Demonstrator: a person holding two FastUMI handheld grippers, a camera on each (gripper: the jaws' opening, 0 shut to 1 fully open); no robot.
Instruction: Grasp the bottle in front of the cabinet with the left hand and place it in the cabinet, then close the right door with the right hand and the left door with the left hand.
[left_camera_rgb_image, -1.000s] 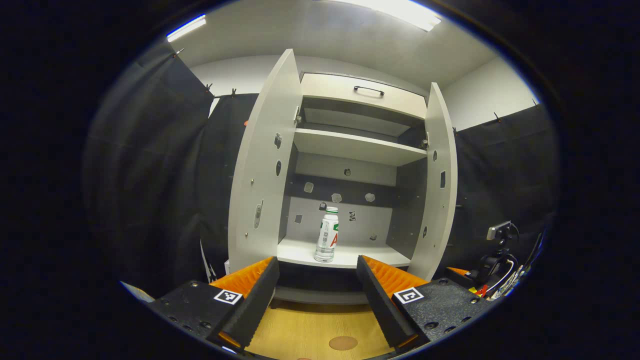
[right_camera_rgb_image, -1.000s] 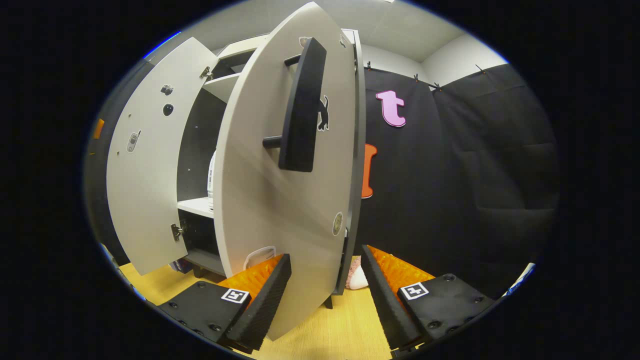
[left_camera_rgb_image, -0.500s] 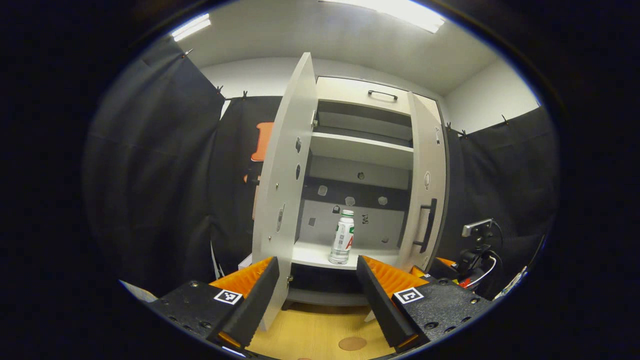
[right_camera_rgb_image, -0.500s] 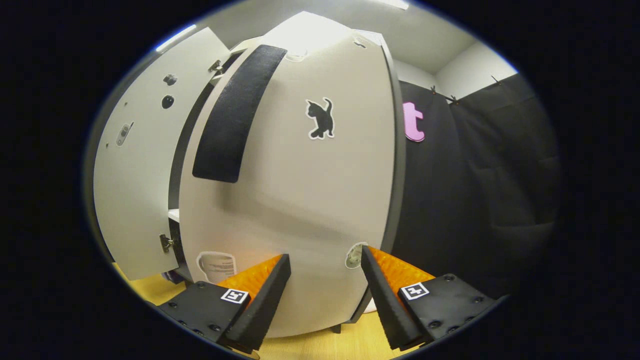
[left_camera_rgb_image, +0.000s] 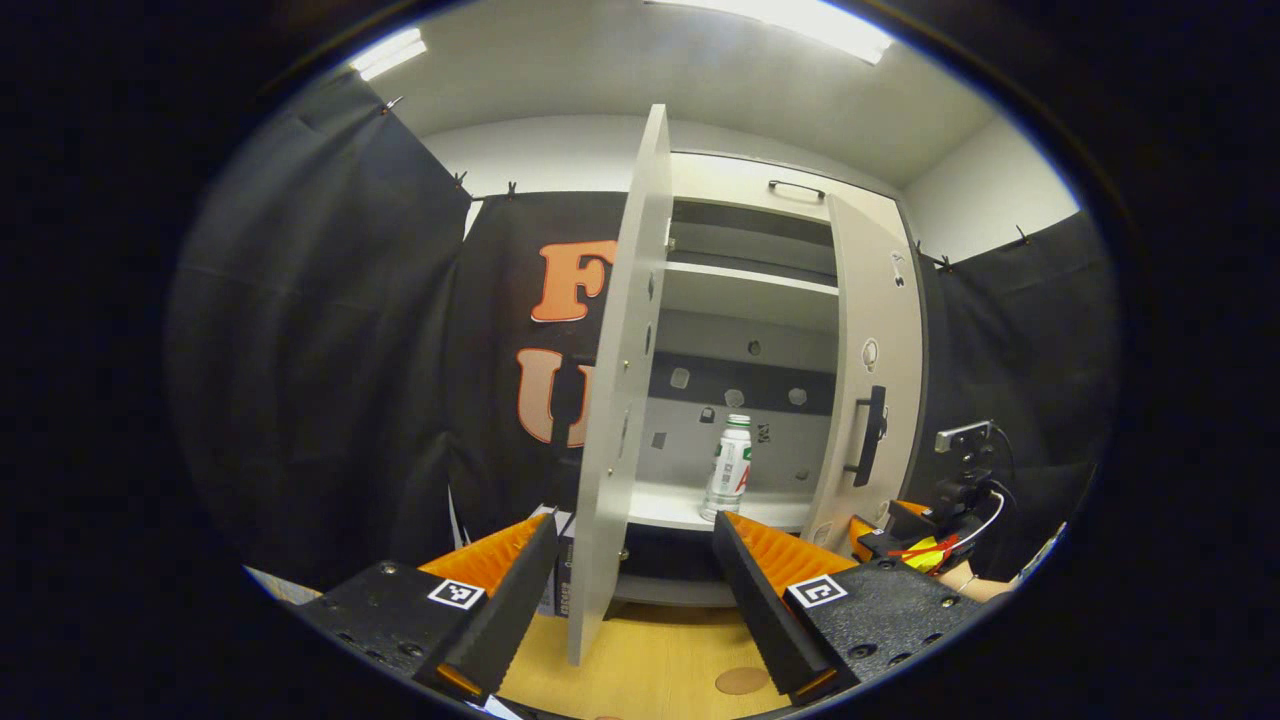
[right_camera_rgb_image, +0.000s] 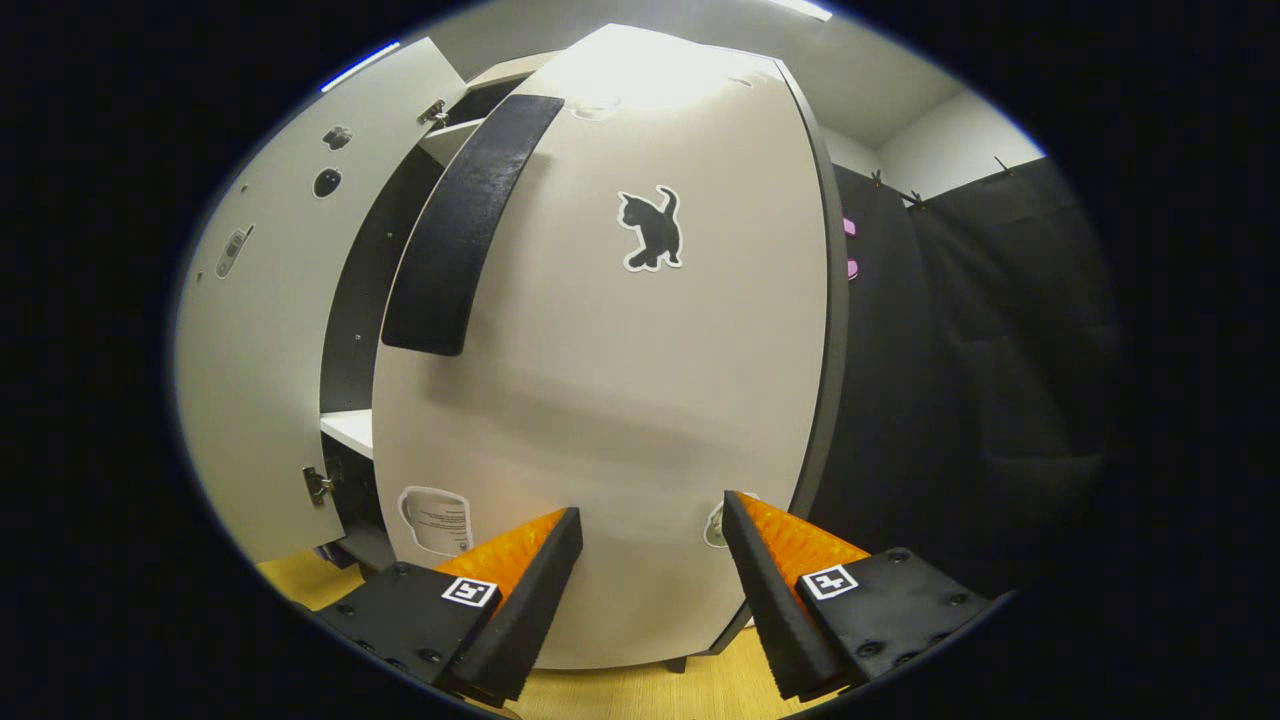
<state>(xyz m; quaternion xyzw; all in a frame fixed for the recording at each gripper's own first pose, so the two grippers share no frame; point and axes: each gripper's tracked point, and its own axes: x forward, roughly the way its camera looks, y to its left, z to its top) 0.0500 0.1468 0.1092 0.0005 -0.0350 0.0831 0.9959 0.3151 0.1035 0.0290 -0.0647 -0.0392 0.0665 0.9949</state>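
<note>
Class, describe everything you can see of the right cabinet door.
The pale grey, flat-panelled right cabinet door looks nearly shut. A long black bar handle runs up its front near the free edge. A black cat sticker sits high, a cup sticker low. The open right gripper is close against its lower front.

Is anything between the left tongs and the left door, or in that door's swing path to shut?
Nothing visible. The left door stands edge-on just ahead of the open left tongs, with bare floor below. The bottle sits back on the shelf, inside the opening, and the right door is nearly shut.
</note>
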